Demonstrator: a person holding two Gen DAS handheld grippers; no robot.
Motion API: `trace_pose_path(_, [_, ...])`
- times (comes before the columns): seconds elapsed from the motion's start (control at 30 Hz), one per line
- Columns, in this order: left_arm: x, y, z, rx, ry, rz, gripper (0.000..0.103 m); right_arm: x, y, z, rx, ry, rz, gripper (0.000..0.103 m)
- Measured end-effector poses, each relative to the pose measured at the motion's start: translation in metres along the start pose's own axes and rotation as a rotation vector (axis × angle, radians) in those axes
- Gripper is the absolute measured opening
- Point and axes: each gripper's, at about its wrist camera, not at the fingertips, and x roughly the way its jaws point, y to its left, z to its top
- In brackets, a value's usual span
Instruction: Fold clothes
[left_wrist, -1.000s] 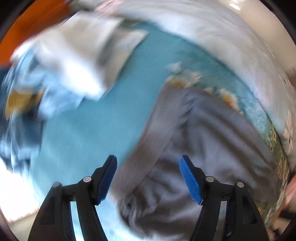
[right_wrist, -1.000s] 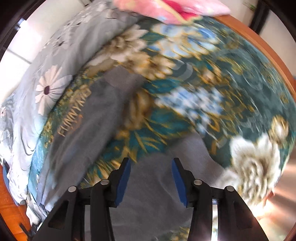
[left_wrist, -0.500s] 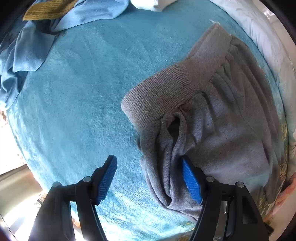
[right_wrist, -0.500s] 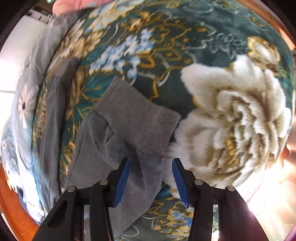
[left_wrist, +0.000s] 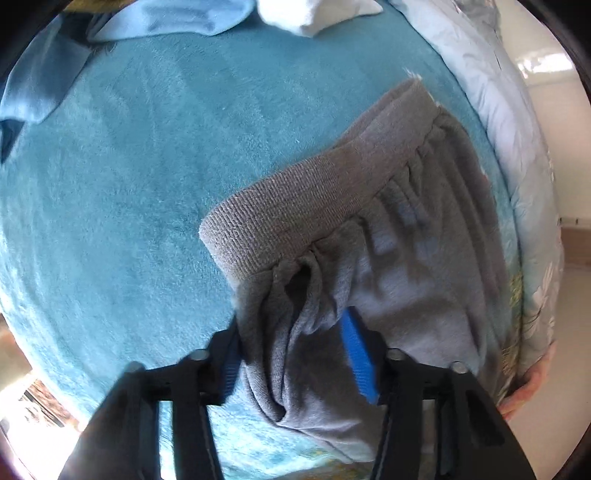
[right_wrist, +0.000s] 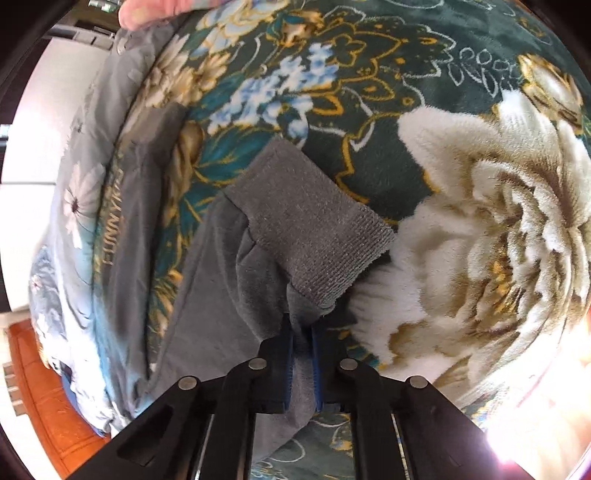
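1. Grey fleece jogging trousers with ribbed cuff and waistband (left_wrist: 388, 229) lie on a bed, spread across a teal plush blanket (left_wrist: 122, 206) in the left wrist view and a dark green floral plush blanket (right_wrist: 461, 206) in the right wrist view.
2. Ribbed waistband runs diagonally, gathered fabric bunched below it.
3. Left tongs (left_wrist: 291, 354): jaws closing, a bunched fold of the grey fabric between the blue pads, which press against it on both sides.
4. Right tongs (right_wrist: 303, 369): jaws together, clamped on a thin pinch of grey fabric just below the ribbed cuff (right_wrist: 314, 232), which lies flat on the floral blanket.
5. Second trouser leg with yellow lettering (right_wrist: 122, 206) lies apart, toward the left of the right wrist view.
6. Pale blue garment (left_wrist: 166, 18) and white cloth (left_wrist: 310, 14) rest at the far edge of the teal blanket.
7. Grey daisy-print quilt (right_wrist: 85, 192) borders the blankets.
8. Orange-brown floor (right_wrist: 40, 380) beside the bed.
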Motion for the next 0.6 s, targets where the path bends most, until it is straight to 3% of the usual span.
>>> trace_pose_path(0.03, [-0.001,0.003,0.001,-0.01,-0.001,0.004,0.021,-0.003,0.001,0.0,0.0,-0.006,0.005,0.006])
trace_pose_path(0.13, [-0.007,0.008,0.002,-0.004,-0.018,0.001,0.015,-0.014,0.003,-0.002,0.006,-0.024,0.023,0.005])
trace_pose_path(0.37, [-0.022,0.013,0.001,0.003,-0.041,-0.013,0.014,-0.039,0.0,-0.009,0.002,-0.067,0.028,0.005])
trace_pose_path(0.6, [-0.009,0.015,0.006,0.056,0.009,0.03,0.014,-0.017,-0.003,-0.01,-0.01,-0.02,-0.001,0.005])
